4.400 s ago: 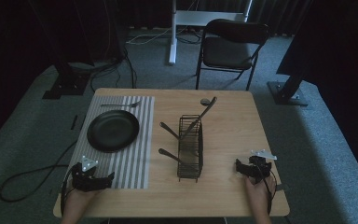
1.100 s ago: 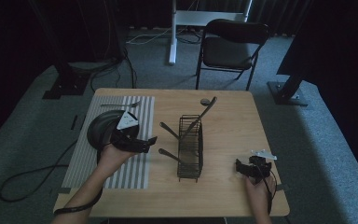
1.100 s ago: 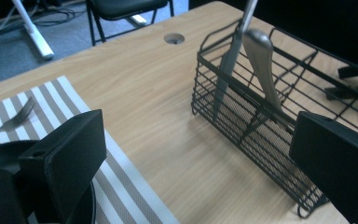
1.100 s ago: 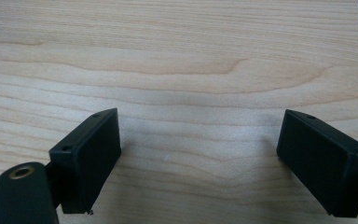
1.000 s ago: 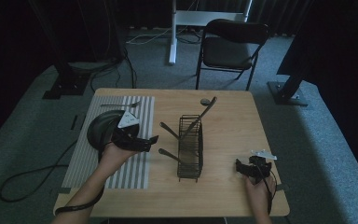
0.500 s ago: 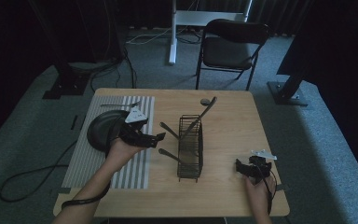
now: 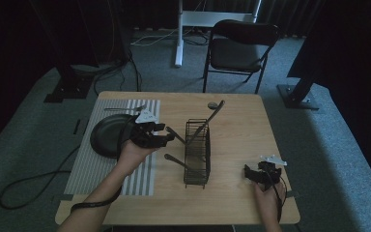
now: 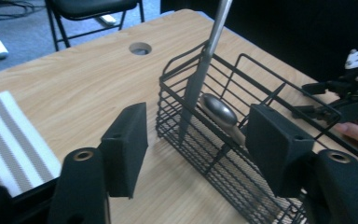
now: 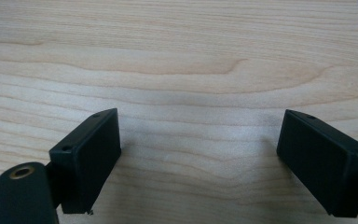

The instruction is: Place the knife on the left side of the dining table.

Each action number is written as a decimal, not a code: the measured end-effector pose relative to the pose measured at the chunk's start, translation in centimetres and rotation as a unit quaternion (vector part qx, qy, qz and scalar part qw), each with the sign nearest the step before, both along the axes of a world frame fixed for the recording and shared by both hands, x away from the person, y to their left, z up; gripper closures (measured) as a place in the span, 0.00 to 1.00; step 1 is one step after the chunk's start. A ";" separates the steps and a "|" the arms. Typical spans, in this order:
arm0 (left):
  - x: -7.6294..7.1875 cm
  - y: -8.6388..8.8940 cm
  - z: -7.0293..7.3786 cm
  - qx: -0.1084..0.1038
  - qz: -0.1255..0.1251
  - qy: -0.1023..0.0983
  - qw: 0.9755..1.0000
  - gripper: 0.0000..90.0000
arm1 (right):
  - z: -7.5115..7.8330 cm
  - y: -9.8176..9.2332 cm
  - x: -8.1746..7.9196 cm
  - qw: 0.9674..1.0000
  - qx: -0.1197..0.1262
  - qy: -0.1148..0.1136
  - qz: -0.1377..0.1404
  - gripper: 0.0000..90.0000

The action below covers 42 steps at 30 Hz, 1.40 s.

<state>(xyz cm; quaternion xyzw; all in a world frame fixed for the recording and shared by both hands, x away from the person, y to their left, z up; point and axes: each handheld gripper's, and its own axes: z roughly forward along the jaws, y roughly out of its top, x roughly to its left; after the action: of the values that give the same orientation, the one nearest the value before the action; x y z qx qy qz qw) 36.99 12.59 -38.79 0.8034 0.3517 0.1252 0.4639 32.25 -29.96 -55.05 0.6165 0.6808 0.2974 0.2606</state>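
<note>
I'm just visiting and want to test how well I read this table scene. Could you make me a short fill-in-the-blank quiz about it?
1. The cutlery stands in a black wire ____ near the middle of the table.
2. The black plate lies on a ____ mat.
3. The left gripper has its jaws ____, pointing toward the spoon.
4. The right gripper rests near the table's ____ corner on the person's right.

Missing words: basket; striped; open; near

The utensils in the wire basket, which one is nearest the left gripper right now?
The upper one poking out of the basket's left side, almost touching the left gripper; another juts out nearer the person, the tall one leans away.
</note>
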 end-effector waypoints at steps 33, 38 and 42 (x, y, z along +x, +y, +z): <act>-0.9 -0.7 0.7 -0.072 -0.058 0.038 0.995 0.88 | 0.0 0.0 0.0 1.000 0.001 0.000 0.000 0.14; -1.3 -1.5 1.7 -0.051 -0.060 0.012 0.997 0.93 | 0.0 0.0 0.0 1.000 0.001 0.001 -0.001 0.14; -1.5 -1.8 1.9 -0.049 -0.062 0.010 0.997 0.93 | 0.0 0.0 0.0 1.000 0.000 0.000 0.000 0.14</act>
<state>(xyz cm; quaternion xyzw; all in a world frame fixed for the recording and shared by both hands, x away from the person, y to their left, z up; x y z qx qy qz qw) 35.53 10.77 -36.86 0.8009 0.3118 0.0706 0.5063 32.25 -29.97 -55.04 0.6167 0.6806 0.2978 0.2604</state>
